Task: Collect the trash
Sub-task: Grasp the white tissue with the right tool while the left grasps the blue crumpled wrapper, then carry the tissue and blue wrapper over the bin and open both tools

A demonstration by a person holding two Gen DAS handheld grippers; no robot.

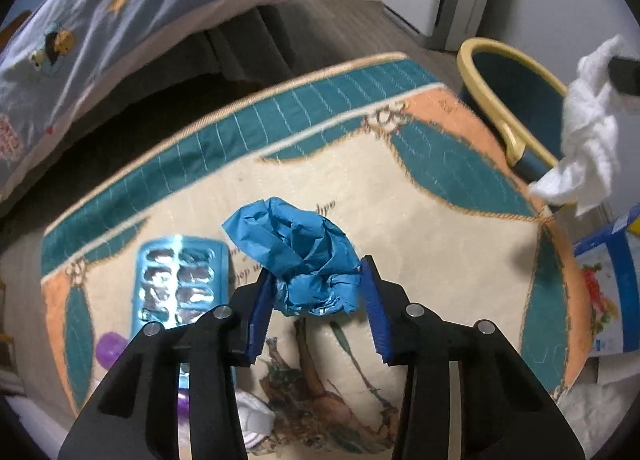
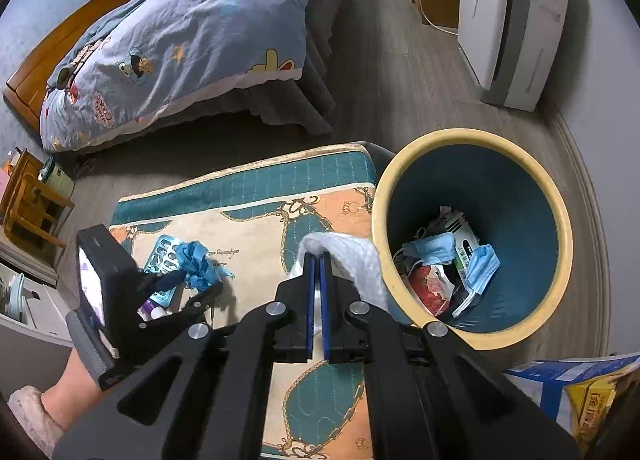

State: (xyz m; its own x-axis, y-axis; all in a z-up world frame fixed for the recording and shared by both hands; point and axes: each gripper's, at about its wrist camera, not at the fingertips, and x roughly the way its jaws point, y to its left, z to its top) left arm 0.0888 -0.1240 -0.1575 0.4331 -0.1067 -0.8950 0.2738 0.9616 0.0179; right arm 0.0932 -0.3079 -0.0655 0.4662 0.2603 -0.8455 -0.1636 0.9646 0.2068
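A quilted rug (image 2: 256, 215) of teal, peach and cream covers the floor. At its far right corner stands a round bin (image 2: 560, 219), cream-rimmed, teal inside, holding masks and wrappers. On the rug, crumpled blue paper (image 1: 304, 260) sits between the left gripper's (image 1: 316, 300) pads, which touch its sides. The right gripper (image 2: 319, 292), pressed together, pinches a soft white tissue (image 2: 360, 256) beside the bin. A shiny foil blister pack (image 1: 180, 280) lies left of the paper.

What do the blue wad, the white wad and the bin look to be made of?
Blue wad: thin matte paper, probably tissue, with sharp creases. White wad: soft paper towel or tissue, by its dimpled, limp drape. Bin: likely smooth plastic, with a cream rim and teal inside.
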